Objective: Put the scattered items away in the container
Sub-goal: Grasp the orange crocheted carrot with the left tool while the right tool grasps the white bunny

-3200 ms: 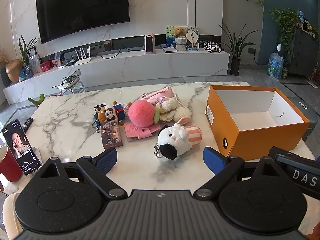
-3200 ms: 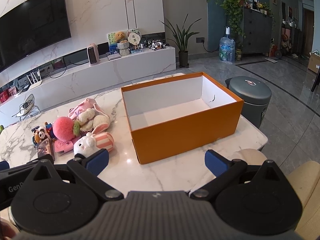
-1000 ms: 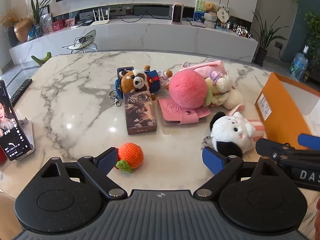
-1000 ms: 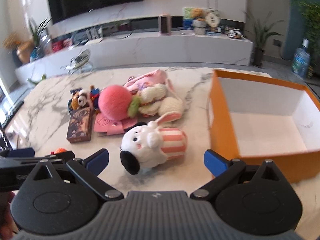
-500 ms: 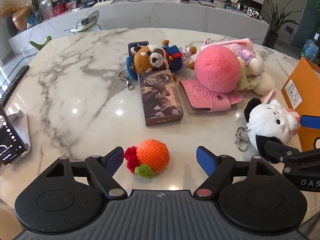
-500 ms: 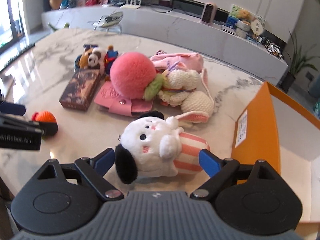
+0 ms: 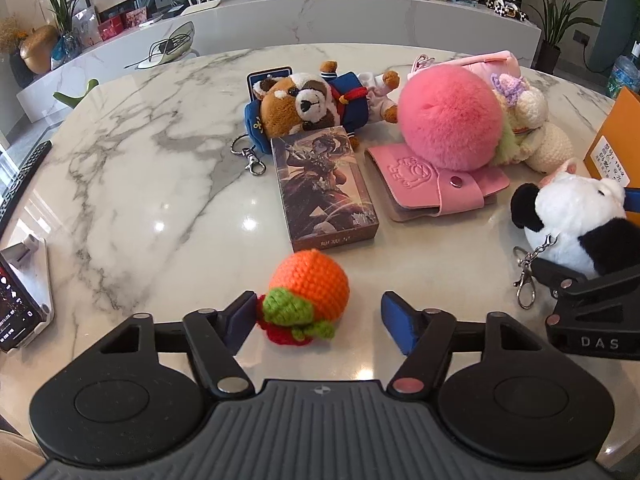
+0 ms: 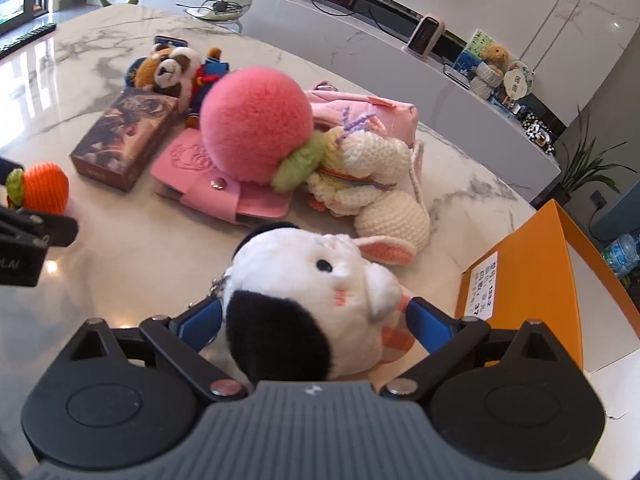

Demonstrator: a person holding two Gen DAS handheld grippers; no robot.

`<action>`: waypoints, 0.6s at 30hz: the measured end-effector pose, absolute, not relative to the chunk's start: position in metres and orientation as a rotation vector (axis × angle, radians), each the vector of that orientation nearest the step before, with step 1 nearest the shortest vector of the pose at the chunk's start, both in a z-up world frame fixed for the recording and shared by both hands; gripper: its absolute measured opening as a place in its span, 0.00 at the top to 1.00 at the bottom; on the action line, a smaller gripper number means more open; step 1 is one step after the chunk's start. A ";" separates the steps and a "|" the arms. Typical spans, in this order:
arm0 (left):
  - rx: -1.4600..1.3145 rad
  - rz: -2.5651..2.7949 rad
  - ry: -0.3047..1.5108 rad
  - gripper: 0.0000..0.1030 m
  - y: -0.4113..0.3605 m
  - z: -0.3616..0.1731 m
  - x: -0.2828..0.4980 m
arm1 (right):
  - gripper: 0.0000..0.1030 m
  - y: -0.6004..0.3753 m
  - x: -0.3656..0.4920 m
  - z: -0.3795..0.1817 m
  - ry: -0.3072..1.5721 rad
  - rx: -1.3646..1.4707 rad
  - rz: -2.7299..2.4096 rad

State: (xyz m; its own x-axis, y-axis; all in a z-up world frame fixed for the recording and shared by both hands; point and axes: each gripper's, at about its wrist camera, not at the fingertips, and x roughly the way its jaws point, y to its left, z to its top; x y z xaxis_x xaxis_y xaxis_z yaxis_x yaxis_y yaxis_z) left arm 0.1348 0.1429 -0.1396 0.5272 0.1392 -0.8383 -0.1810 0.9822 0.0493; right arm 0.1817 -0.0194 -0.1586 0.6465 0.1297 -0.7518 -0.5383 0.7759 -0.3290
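Note:
A crocheted orange fruit lies on the marble table between the open fingers of my left gripper; its left pad touches the green leaf. A white and black plush rabbit lies between the open fingers of my right gripper, which surround it without squeezing. The rabbit also shows in the left wrist view. The orange box stands to the right. Behind lie a card box, a raccoon plush, a pink pompom, a pink wallet and a cream crochet doll.
A phone on a stand sits at the table's left edge. A pink pouch lies behind the doll. Bare marble spreads to the left. A white TV console runs behind the table.
Both grippers have moved forward and down. The left now brackets the orange fruit and its fingers have narrowed slightly. The right now has the rabbit between its fingers.

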 end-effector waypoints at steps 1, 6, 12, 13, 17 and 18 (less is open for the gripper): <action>-0.046 0.192 0.998 0.36 0.144 -0.140 0.136 | 0.05 -0.019 0.183 -0.158 0.780 -0.568 0.401; -0.062 0.184 1.010 0.56 0.147 -0.145 0.138 | 0.15 -0.016 0.182 -0.156 0.757 -0.589 0.385; -0.076 0.147 0.991 0.58 0.143 -0.139 0.133 | 0.25 -0.020 0.175 -0.146 0.756 -0.550 0.381; -0.076 0.143 0.985 0.58 0.141 -0.137 0.132 | 0.26 -0.020 0.174 -0.144 0.754 -0.540 0.382; -0.070 0.133 0.956 0.58 0.135 -0.127 0.126 | 0.29 -0.023 0.167 -0.134 0.758 -0.498 0.392; -0.067 0.131 0.949 0.58 0.134 -0.124 0.123 | 0.29 -0.023 0.165 -0.132 0.755 -0.492 0.394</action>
State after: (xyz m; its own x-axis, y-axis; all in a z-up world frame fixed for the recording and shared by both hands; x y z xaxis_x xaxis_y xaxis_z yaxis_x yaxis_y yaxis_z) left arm 0.1232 0.1336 -0.1235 0.5750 0.0822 -0.8140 -0.1415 0.9899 0.0000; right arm 0.1647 -0.0233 -0.1323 0.6660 0.1623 -0.7281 -0.5044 0.8170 -0.2793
